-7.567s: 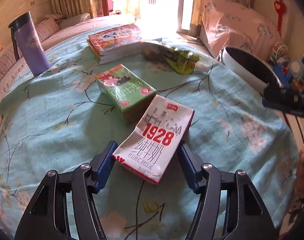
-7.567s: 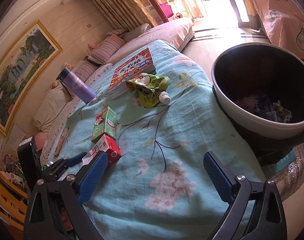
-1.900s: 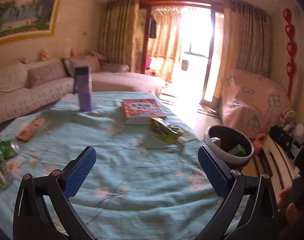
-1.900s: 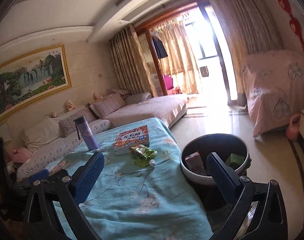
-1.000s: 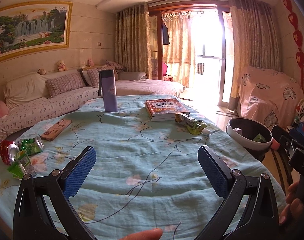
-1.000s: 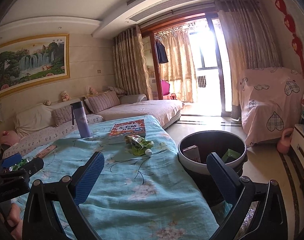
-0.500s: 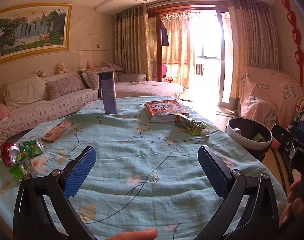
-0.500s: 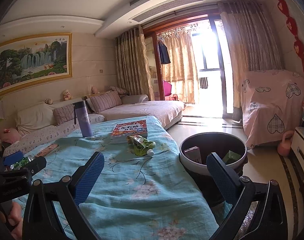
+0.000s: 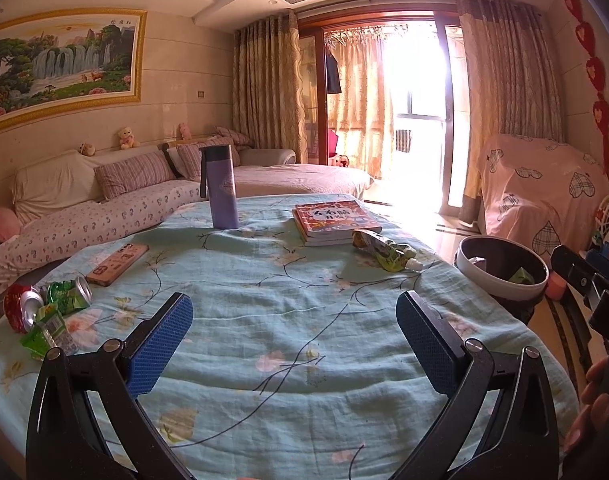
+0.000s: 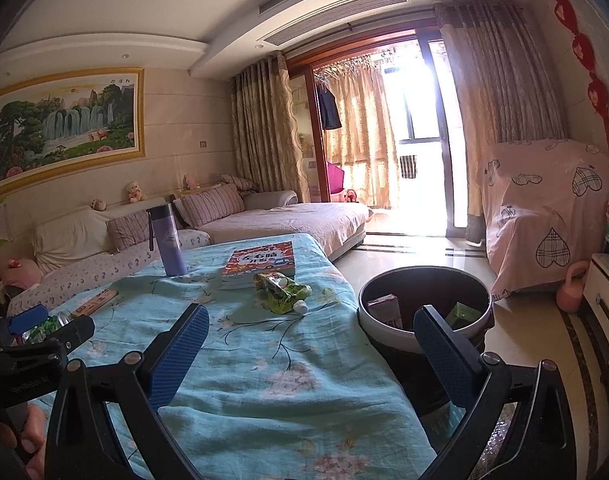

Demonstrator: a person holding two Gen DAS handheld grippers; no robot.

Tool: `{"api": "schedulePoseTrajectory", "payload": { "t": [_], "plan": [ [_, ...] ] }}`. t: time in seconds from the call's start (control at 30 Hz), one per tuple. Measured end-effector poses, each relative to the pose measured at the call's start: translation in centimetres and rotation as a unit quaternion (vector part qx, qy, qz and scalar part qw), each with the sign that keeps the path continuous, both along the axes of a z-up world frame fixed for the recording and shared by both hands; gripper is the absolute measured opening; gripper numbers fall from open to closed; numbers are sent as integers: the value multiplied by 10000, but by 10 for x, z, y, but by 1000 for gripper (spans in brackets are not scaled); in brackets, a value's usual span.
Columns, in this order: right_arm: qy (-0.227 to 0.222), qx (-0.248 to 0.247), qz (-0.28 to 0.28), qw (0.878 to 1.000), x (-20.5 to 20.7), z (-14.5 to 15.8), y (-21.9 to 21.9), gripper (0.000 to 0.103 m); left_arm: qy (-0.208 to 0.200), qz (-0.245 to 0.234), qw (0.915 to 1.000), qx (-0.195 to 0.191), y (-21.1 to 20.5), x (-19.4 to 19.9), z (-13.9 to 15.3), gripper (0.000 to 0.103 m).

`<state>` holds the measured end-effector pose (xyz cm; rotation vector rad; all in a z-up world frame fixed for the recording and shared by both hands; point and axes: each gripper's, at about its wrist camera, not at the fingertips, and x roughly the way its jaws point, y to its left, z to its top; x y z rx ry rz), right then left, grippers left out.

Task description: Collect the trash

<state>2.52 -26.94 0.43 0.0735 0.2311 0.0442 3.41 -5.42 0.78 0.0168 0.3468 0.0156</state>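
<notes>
A green snack pouch (image 9: pixel 384 251) lies on the table's blue floral cloth (image 9: pixel 288 304) next to the books, also in the right wrist view (image 10: pixel 282 294). Crushed red and green cans and wrappers (image 9: pixel 44 308) lie at the table's left edge. The round bin (image 10: pixel 424 304) beside the table holds a milk carton (image 10: pixel 384 310) and a green box (image 10: pixel 462 314); it also shows in the left wrist view (image 9: pixel 502 270). My left gripper (image 9: pixel 294 334) is open and empty above the near table edge. My right gripper (image 10: pixel 310 346) is open and empty, between table and bin.
A purple bottle (image 9: pixel 220 188), a stack of books (image 9: pixel 332 222) and a remote (image 9: pixel 116 264) stay on the table. A sofa (image 9: pixel 104 200) runs behind it. A pink covered chair (image 10: pixel 544 216) stands at the right.
Both milk cartons have left the table and lie in the bin. Both grippers have pulled back and levelled; over the last second the views barely shift.
</notes>
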Motion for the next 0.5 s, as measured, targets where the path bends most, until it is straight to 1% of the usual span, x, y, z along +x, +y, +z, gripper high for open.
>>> {"api": "schedulePoseTrajectory", "payload": {
  "t": [0.5],
  "plan": [
    [-15,0,12,10000,-2,1,0,103,-21,5,10000,26,-1,-1,-1,103]
  ]
}}
